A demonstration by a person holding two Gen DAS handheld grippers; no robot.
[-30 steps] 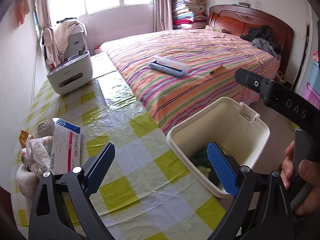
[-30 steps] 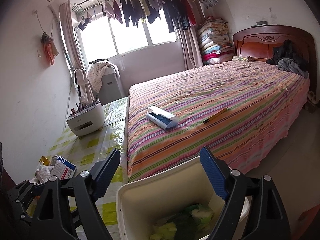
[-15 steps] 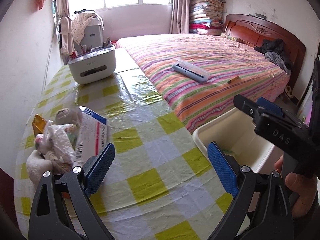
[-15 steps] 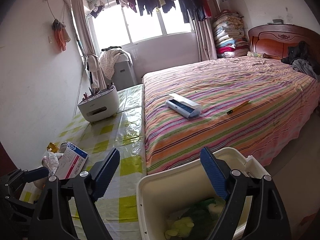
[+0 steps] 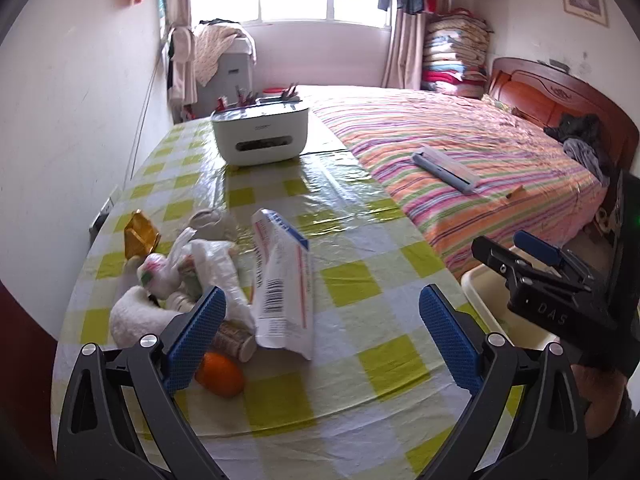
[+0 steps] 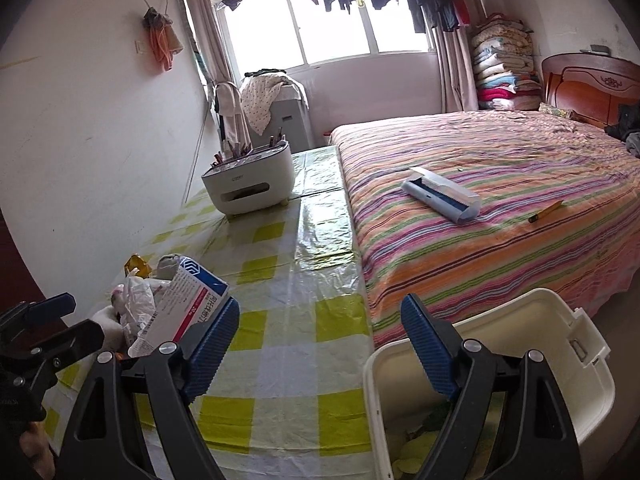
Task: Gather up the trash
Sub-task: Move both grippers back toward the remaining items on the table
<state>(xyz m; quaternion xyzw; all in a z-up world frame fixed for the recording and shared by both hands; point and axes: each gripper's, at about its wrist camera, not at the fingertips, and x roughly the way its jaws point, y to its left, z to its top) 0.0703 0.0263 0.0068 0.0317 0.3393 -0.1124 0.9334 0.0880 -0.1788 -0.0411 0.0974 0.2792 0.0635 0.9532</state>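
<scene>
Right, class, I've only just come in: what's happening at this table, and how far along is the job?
A person holds a gripper in each hand and is clearing trash off a checked table. Both the left gripper and the right gripper are open and empty. The left one points toward a pile of trash with a white box and an orange beside it. A white bin at the table's edge already holds some waste.

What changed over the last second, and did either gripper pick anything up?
Both views swung left, from the white bin toward the trash pile on the table. The left gripper now faces the box and orange. The right gripper stayed open and empty, as did the left. Nothing was grasped; the pile and bin kept their places.
</scene>
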